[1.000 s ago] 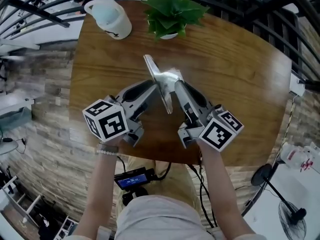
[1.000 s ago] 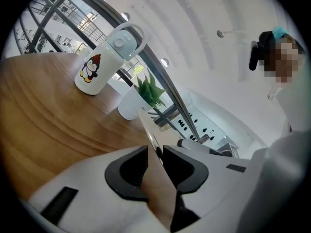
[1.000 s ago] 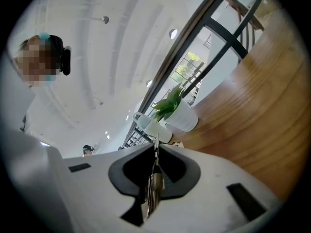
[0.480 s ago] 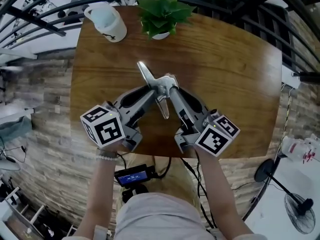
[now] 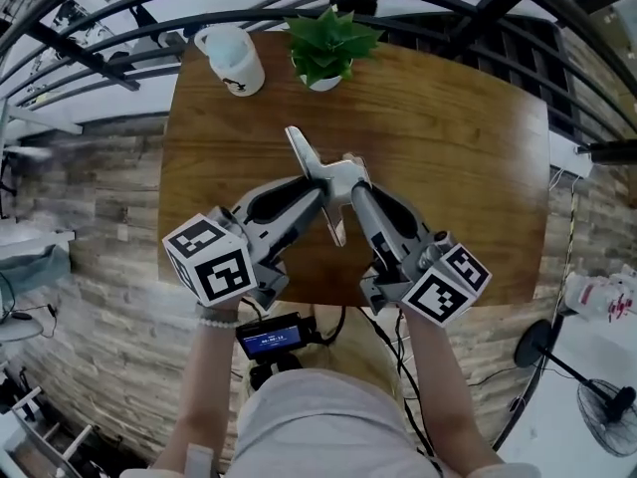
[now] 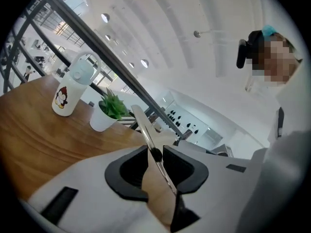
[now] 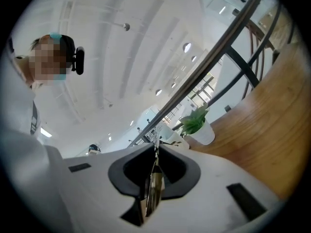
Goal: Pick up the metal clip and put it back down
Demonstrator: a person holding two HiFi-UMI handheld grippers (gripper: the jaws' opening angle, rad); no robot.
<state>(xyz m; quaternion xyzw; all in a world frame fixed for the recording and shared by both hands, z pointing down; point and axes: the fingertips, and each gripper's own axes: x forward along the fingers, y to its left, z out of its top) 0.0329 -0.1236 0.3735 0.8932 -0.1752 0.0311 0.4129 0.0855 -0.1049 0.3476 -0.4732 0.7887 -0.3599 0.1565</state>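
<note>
You hold the metal clip (image 5: 303, 150) clear above the table (image 5: 468, 137), left gripper (image 5: 317, 183) and right gripper (image 5: 355, 181) both clamped on its thin metal; uneven lowering or twisting could let it slip and drop.

Bright atrium-like office, wooden table (image 5: 448, 147), black railing (image 6: 97, 43), potted plant (image 5: 323, 53), high white ceiling (image 6: 160, 13)

Bright, even light fills my head view; the counter (image 5: 448, 118) shows a soft sheen and faint shadows. Every frame bows at its edges, with black corners in both gripper views. There the ceiling (image 6: 160, 23) washes out white, and my left tongs (image 6: 155, 155) blur near the lens.
</note>
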